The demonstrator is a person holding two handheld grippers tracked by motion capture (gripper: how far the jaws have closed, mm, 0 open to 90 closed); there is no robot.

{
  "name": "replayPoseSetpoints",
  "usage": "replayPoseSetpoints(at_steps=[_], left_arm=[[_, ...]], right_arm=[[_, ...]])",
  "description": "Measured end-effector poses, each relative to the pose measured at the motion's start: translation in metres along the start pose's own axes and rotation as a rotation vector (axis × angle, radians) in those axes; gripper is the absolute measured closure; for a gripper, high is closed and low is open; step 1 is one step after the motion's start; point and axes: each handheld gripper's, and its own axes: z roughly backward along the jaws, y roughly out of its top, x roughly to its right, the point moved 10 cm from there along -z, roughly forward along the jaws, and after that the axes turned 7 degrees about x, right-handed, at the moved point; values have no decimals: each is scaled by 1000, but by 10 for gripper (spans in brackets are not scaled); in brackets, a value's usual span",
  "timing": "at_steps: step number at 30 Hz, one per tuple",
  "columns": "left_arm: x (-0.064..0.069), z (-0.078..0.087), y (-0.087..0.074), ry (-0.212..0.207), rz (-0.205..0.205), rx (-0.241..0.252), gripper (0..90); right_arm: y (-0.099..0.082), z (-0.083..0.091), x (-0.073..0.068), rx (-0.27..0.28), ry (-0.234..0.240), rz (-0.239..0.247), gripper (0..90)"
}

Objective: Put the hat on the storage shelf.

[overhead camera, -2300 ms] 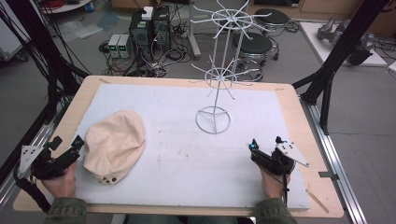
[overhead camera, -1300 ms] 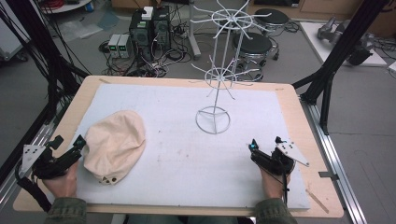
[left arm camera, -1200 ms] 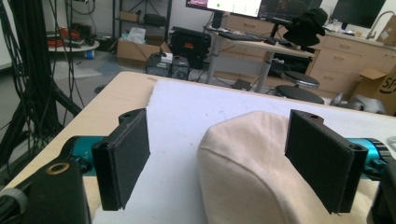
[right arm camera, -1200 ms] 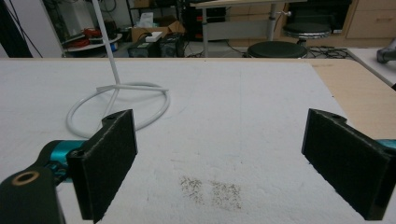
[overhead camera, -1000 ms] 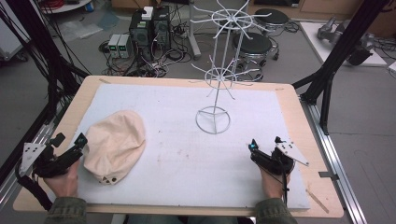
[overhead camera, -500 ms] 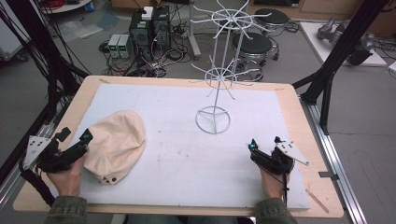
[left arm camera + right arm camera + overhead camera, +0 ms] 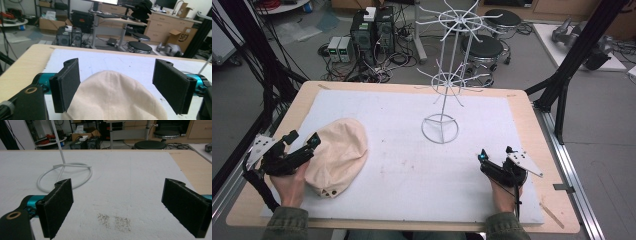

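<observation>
Left gripper (image 7: 117, 85) jaws spread wide, the cream cap (image 7: 113, 97) lying between them. Right gripper (image 7: 125, 207) spread over bare white mat (image 7: 130, 175), well apart from cap.

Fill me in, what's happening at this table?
A person holds a claw in each hand. The left claw is open, its jaws on either side of a beige cap lying on the white mat, not closed on it. The right claw is open above bare mat. A white wire rack stands with nothing hung on it.
</observation>
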Motion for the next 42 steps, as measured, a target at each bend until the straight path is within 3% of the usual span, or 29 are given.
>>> replayPoseSetpoints(at_steps=[4,15,23,36,42], left_arm=[[11,-11,1,-26,5,-11,222],[36,-37,3,-40,-6,-55,221],[39,-53,-5,-24,13,-106,222],[48,-77,-28,-24,4,-228,219],[48,-85,-42,-2,-10,-290,219]], right_arm=[[0,-1,0,1,-3,9,94],[0,0,0,3,1,10,93],[0,-1,0,2,0,6,93],[0,-1,0,4,4,9,93],[0,-1,0,5,5,12,94]])
